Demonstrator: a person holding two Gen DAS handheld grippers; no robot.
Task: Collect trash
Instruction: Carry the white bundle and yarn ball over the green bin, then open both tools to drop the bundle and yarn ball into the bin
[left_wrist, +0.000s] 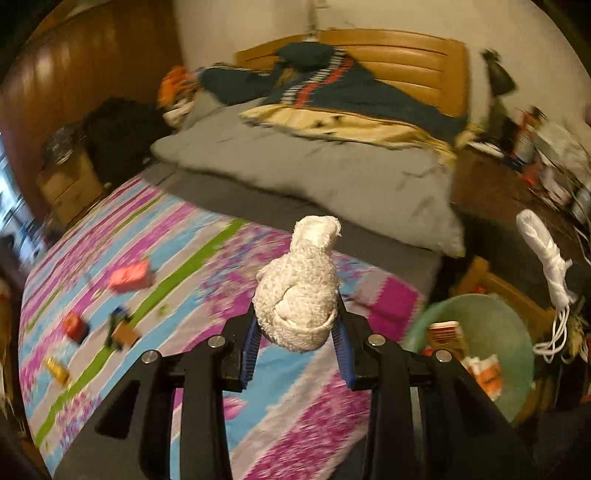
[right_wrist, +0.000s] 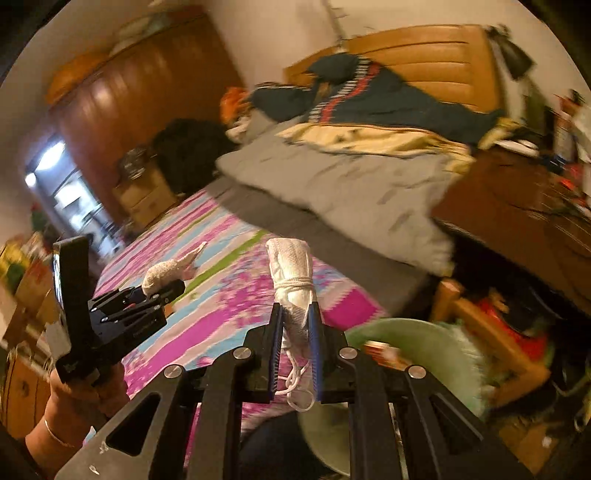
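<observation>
My left gripper is shut on a crumpled white paper wad, held above the striped bedspread. It also shows in the right wrist view at the left, wad in its jaws. My right gripper is shut on a rolled white face mask with its ear loops dangling; the mask also shows in the left wrist view. A green bin with wrappers inside stands beside the bed, lower right; in the right wrist view it lies just right of my right gripper.
On the bedspread at the left lie a pink packet, a red cap-like item, a small brown box and a yellow wrapper. A grey duvet and clothes cover the bed's far half. A cluttered wooden desk stands right.
</observation>
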